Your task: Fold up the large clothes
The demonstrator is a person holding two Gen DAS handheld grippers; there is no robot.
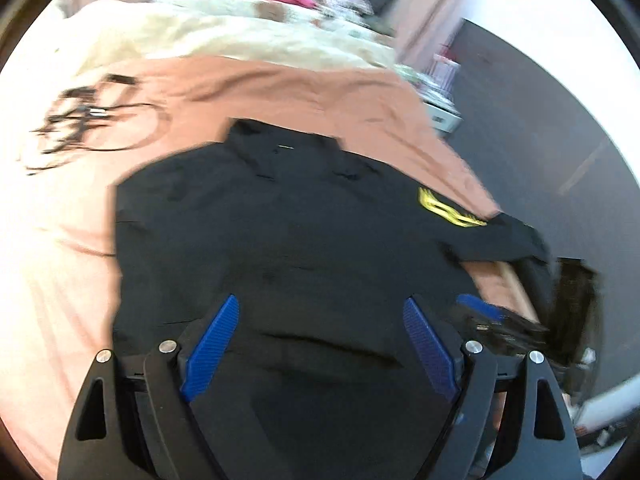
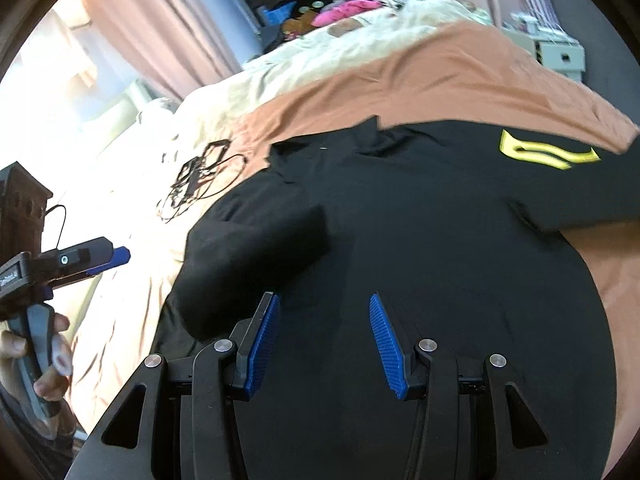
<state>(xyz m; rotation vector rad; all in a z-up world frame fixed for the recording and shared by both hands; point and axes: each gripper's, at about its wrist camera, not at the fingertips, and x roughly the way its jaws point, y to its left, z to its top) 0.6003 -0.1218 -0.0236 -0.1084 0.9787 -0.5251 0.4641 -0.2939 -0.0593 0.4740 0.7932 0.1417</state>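
Black shirt (image 1: 288,248) lies spread on an orange sheet (image 1: 304,88), filling the centre and lower half of both views. Collar sits at the upper centre, yellow print (image 1: 444,208) on the sleeve at right. In the right wrist view the other sleeve (image 2: 260,248) is folded in over the body, left of centre; the print (image 2: 548,152) is at upper right.

Left gripper (image 1: 320,344): jaws wide apart at the bottom of its own view, blue pads clear, nothing between them, only shirt fabric beneath. Frame is motion-blurred. It also shows at the left edge of the right wrist view (image 2: 100,258), held by a hand (image 2: 40,360) over pale bedding, well left of the shirt.

Right gripper (image 2: 324,340): jaws partly apart, nothing pinched, above the lower middle of the shirt. Cannot tell if the tips touch the cloth. In the left wrist view it is a blurred shape at the lower right (image 1: 488,316), near the shirt's right edge.

Cables (image 2: 200,176) tangled on the sheet, upper left of the shirt, close to the collar but apart from it. Cream blanket (image 1: 224,36) beyond the sheet at the top. Pink item (image 2: 348,10) among the clutter at the far top. Curtains (image 2: 160,20) at upper left in the right wrist view. Dark floor (image 1: 540,140) at right in the left view.
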